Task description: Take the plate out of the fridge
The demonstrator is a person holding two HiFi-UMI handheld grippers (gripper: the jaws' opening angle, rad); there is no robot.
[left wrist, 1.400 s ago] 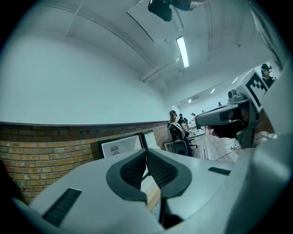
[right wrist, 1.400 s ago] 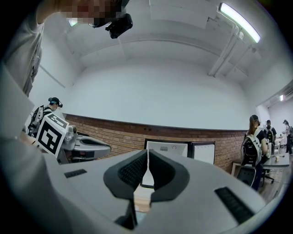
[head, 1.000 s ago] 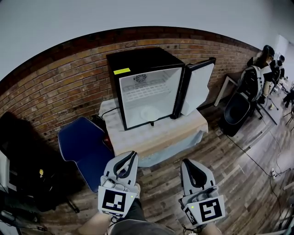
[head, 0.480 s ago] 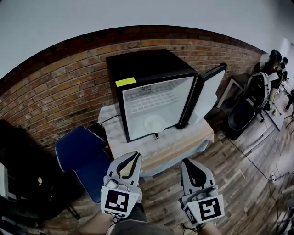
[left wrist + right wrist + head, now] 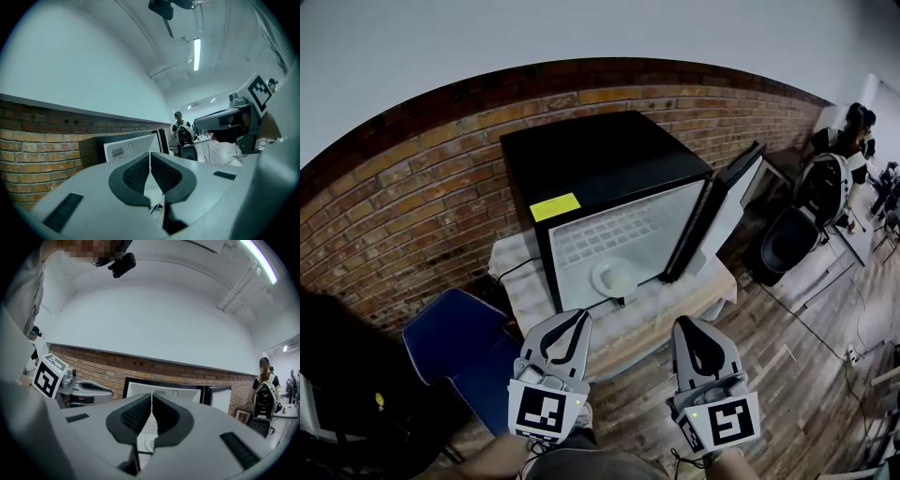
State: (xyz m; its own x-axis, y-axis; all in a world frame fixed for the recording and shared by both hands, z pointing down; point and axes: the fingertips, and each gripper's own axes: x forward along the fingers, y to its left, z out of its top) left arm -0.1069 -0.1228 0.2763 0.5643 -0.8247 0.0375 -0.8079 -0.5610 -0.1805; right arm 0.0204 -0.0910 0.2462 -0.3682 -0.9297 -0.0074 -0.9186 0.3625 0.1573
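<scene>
The left gripper (image 5: 575, 317) and right gripper (image 5: 687, 324) point level, jaws pressed together and empty, with the white plate (image 5: 614, 277) ahead inside the open mini fridge (image 5: 600, 164)

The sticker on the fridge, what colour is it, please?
Yellow; the sticker shows best in the head view.
</scene>
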